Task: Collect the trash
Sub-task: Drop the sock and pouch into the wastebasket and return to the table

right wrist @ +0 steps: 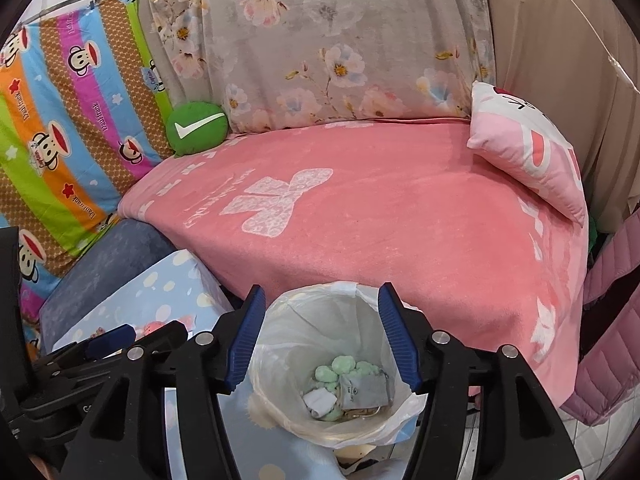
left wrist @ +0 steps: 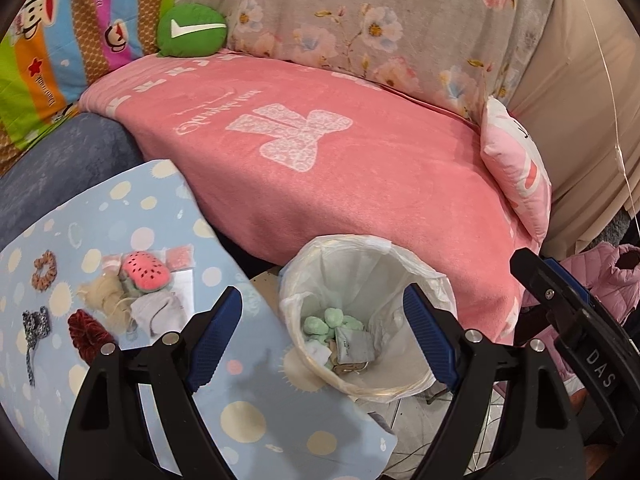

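A small bin lined with a white plastic bag point(left wrist: 420, 280) stands beside the blue dotted table point(left wrist: 248, 424). Inside lie green foam lumps point(left wrist: 332, 320), a grey pouch and white scraps. It also shows in the right wrist view point(right wrist: 288, 320). My left gripper point(left wrist: 322, 338) is open and empty, above the bin's left rim. My right gripper point(right wrist: 322, 338) is open and empty, directly over the bin. On the table lies a pile: a pink watermelon-shaped piece point(left wrist: 146, 272), beige fluff point(left wrist: 102, 294), a white crumpled wrapper point(left wrist: 156, 312).
Scrunchies lie on the table: a leopard one point(left wrist: 44, 270), a dark red one point(left wrist: 86, 336), a black-and-white one point(left wrist: 34, 326). A sofa with a pink blanket point(left wrist: 340, 168) stands behind. A pink jacket point(left wrist: 616, 276) hangs at right. The right gripper's body point(left wrist: 576, 320) shows beside the bin.
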`<state>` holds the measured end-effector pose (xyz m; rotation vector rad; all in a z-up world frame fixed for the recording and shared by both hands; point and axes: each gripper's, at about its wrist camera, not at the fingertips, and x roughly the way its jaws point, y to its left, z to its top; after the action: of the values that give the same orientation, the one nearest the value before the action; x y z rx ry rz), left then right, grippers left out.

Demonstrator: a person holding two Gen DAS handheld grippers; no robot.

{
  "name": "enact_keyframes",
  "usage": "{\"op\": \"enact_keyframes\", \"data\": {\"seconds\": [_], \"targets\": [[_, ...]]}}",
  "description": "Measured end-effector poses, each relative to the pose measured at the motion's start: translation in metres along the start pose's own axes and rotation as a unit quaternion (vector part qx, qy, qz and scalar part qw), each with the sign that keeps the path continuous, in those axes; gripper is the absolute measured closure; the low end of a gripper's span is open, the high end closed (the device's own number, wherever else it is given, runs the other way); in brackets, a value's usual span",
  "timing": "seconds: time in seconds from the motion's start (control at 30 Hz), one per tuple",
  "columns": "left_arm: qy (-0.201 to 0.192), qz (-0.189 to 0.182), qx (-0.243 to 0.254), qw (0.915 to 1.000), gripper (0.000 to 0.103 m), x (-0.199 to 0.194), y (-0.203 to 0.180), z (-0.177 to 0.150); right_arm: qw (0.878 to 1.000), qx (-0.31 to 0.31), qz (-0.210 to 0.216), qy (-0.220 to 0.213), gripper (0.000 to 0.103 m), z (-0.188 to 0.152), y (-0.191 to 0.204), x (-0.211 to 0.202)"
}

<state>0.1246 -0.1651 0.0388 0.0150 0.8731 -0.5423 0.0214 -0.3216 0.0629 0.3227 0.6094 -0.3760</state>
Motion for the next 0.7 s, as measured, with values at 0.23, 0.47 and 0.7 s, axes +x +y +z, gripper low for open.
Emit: {"op": "enact_keyframes", "data": {"seconds": [0.23, 0.47, 0.7], "targets": [[-0.003, 0.023, -0.038, 0.999, 0.023, -0.012, 0.045, -0.011, 1.0, -0.019, 0.022, 0.011, 0.041, -0.013, 0.035, 0.0], [-0.003, 0.052, -0.081, 0.9954, 0.021, -0.024, 0.102, -0.028, 0.997, -0.045, 0.045, 0.03, 0.039, -0.028, 0.078, 0.007], [-0.008, 0.077, -0.123, 0.9894, 0.021, -0.043, 0.163, -0.046, 0.993, -0.078, 0.074, 0.052, 0.039, -0.048, 0.134, 0.013]]}}
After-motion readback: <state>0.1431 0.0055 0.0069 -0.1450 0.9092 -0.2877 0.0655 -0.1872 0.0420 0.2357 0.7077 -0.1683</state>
